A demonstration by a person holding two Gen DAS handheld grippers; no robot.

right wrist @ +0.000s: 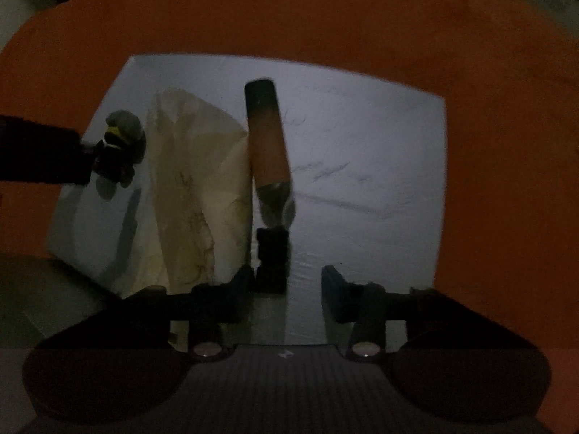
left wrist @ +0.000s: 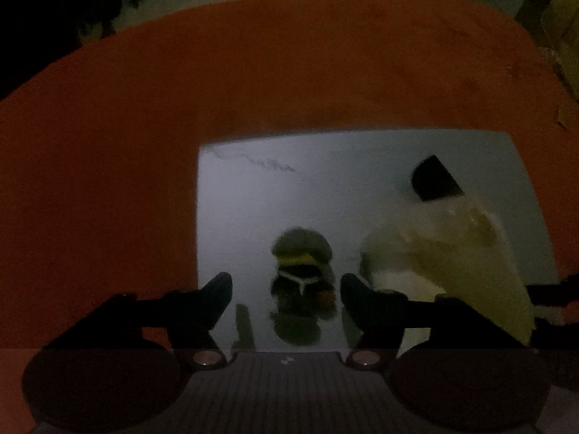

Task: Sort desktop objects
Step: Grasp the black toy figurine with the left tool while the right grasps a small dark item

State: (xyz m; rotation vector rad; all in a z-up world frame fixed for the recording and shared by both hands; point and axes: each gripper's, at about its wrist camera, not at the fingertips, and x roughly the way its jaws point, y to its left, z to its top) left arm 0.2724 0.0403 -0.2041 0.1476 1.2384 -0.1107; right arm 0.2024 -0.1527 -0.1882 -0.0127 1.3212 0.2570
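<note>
Both views are dim and blurred. An orange cloth (left wrist: 253, 65) covers the table, and on it lies a glossy white board (left wrist: 325, 188) with faint grey scribbles.

The left gripper (left wrist: 286, 289) hangs over the board's near edge with its jaws wide and nothing between the fingertips. Just ahead of the gap sits a small dark plush-like object (left wrist: 302, 271) with a grey top, a yellow band and a white mark; what it is cannot be made out. From the right wrist camera it shows at the tip of the left gripper, and whether they touch cannot be told. To the right of the left gripper's right finger lies a crumpled cream cloth (left wrist: 445, 253), spreading across the board toward the far right, and it crowds that side of the plush object.

The right gripper (right wrist: 287, 282) is also spread wide, holding nothing. Ahead of it, close to its left finger, lies a marker (right wrist: 269, 144) with an orange barrel and a black cap, its long axis running straight away from the gripper, cap end farthest. Between the marker's near end and the left finger sits a small black block (right wrist: 273, 260), just beside the fingertip. The cream cloth lies to the left of the marker, its edge against the barrel.
</note>
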